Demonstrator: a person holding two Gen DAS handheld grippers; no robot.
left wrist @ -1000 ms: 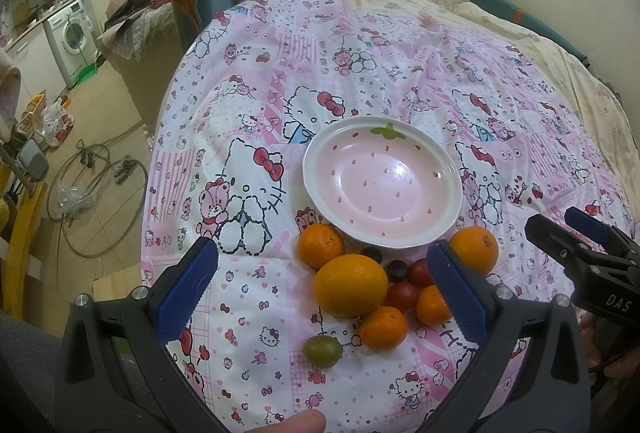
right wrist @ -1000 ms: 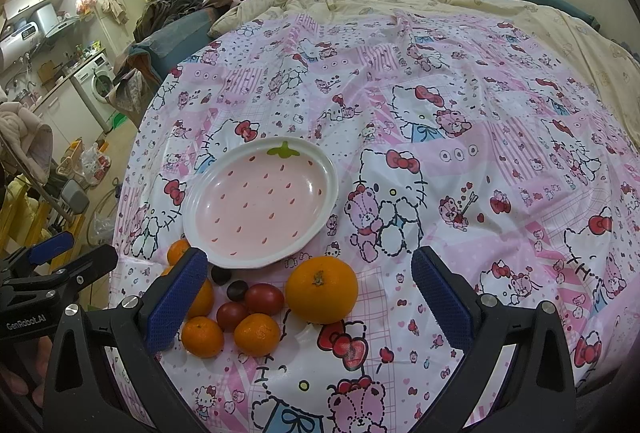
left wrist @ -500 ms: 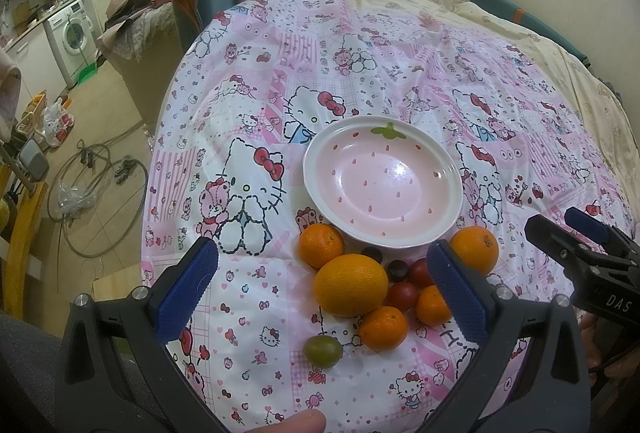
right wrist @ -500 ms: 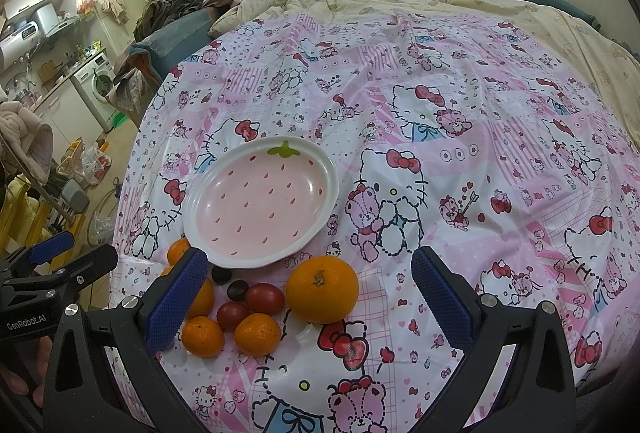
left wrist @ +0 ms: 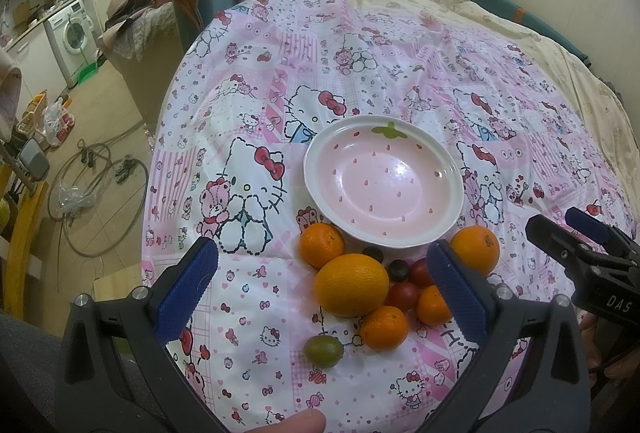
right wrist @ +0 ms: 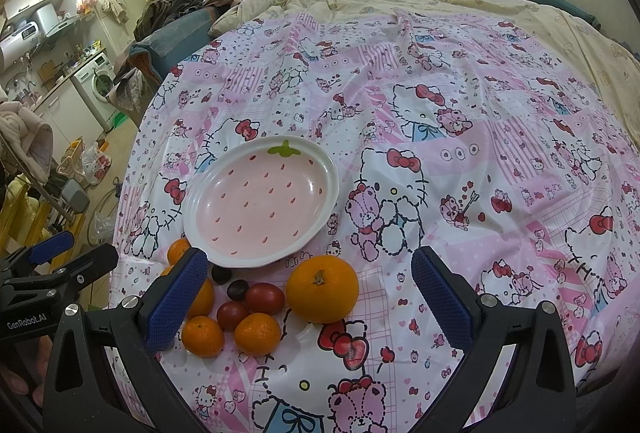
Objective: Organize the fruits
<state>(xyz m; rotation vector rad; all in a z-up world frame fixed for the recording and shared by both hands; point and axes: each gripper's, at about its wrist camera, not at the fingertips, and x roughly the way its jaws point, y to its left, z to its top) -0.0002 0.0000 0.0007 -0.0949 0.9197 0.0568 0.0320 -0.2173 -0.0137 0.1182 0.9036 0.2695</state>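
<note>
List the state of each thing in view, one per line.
strawberry plate: upright on the cloth, no fruit in it.
large orange: on the cloth beside the plate.
green fruit: on the cloth, apart from the pile.
left gripper: open, holding nothing.
right gripper: open, holding nothing.

Nothing moves between the earlier pictures and now. My left gripper (left wrist: 320, 265) and my right gripper (right wrist: 310, 269) sit where they were, and the gap between each pair of fingers has neither widened nor narrowed. The fruits near the plate (left wrist: 320, 153) have not rolled or shifted (I checked the big orange (left wrist: 351, 285) and the green one (left wrist: 323, 351) against their earlier spots). The patterned cloth (left wrist: 248, 113) shows no new crease, so I have no change to report.
</note>
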